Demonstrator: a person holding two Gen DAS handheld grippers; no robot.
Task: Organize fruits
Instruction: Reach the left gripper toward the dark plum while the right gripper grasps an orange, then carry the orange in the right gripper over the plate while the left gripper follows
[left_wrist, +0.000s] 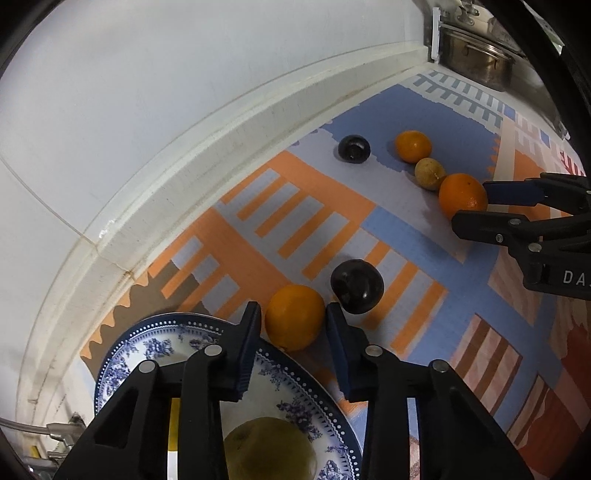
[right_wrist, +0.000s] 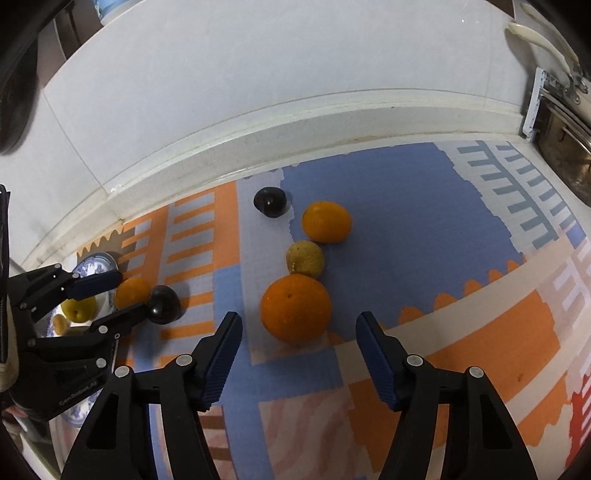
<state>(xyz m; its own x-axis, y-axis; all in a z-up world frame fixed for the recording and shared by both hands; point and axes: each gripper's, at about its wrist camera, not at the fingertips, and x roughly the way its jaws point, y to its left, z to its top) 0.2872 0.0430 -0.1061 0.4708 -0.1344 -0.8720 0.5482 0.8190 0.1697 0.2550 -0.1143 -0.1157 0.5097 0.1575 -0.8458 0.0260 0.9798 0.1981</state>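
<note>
L gripper (left_wrist: 294, 325) – pads pinching an orange (left_wrist: 294, 316), one pad each side, fruit at rim of blue-white plate (left_wrist: 129, 354). Dark plum (left_wrist: 357, 291) just beside that orange, touching the outer finger as seen from R wrist cam. Plate carries a yellow-green fruit (left_wrist: 269, 448) plus at least one smaller piece, partly hidden behind the gripper.

R gripper (right_wrist: 299, 354) – spread wide, nothing betw pads; large orange (right_wrist: 295, 308) sits on patterned mat (right_wrist: 406, 229) just ahead, near the gap between the tips, pads not touching it. Small yellowish fruit (right_wrist: 305, 259) touching that orange on far side. Another orange (right_wrist: 326, 221) beyond. Second dark plum (right_wrist: 270, 202) nearest the white wall ledge (right_wrist: 258, 147).

Steel pot (left_wrist: 476, 55) at far corner of counter
</note>
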